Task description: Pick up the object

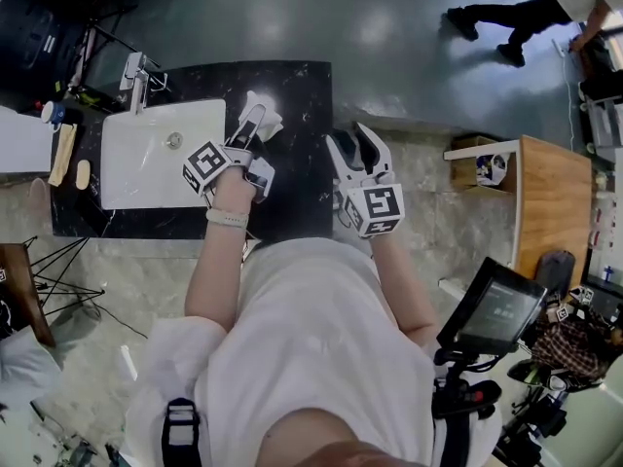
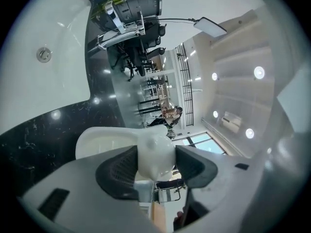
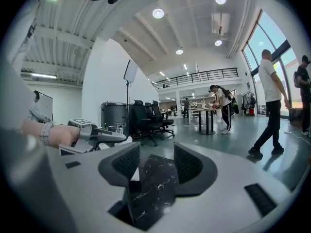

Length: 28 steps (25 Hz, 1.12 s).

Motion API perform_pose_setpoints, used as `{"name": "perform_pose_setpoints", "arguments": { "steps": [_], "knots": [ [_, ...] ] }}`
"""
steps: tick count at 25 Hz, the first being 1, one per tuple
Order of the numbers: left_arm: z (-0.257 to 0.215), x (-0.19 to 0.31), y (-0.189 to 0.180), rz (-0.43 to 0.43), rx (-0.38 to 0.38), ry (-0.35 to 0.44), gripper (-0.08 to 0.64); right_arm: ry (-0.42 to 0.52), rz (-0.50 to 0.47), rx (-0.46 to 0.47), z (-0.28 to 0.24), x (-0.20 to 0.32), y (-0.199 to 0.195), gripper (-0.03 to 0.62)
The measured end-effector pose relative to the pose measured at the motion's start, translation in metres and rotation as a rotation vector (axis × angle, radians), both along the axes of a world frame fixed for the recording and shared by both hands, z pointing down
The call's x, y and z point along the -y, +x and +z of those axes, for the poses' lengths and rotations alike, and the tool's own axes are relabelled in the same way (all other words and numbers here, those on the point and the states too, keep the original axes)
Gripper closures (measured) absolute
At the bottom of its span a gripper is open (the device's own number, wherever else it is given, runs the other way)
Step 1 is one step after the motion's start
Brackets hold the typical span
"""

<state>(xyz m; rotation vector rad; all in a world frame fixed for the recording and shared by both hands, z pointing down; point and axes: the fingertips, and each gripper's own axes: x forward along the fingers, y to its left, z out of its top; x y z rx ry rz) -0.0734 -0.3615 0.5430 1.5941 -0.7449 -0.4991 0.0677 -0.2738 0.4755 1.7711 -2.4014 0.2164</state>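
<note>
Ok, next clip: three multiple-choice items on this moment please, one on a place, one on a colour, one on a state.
1. Where is the white object?
A. in a drawer
B. between the left gripper's jaws
C. on a shelf

2. What colour is the countertop?
A. black
B. red
C. yellow

3. How do the right gripper's jaws stand?
A. shut on a cup
B. apart and empty
C. folded away

Key:
1 B: both pads press it in the left gripper view.
2 A: black marbled stone surrounds the sink.
3 B: only countertop shows through the gap.
</note>
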Motion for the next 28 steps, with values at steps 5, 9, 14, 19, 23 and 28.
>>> {"name": "perform_pose_setpoints", "arguments": {
  "steps": [5,9,14,19,23,28],
  "knots": [
    [-0.035,-0.013,-0.011,0.014,-0.032,0.112,0.325,0.015,-0.044,0.019,-0.003,-0.002,-0.014,0.365],
    [-0.064,-0.027,-0.021,-0.009,-0.058,0.198,0.325,0.026,-0.087,0.045,-0.007,-0.002,-0.028,0.365],
    [-0.086,-0.049,-0.041,-0.051,-0.031,0.300,0.327,0.043,-0.149,0.075,-0.012,-0.002,-0.046,0.365],
    [-0.107,-0.075,-0.062,-0.081,0.024,0.439,0.328,0.056,-0.202,0.114,-0.019,-0.003,-0.062,0.365],
    [-0.126,-0.094,-0.077,-0.125,0.063,0.546,0.330,0.063,-0.244,0.139,-0.027,-0.004,-0.073,0.365],
    [-0.161,-0.121,-0.092,-0.163,0.174,0.731,0.330,0.064,-0.299,0.185,-0.034,-0.008,-0.092,0.365]
  ]
}}
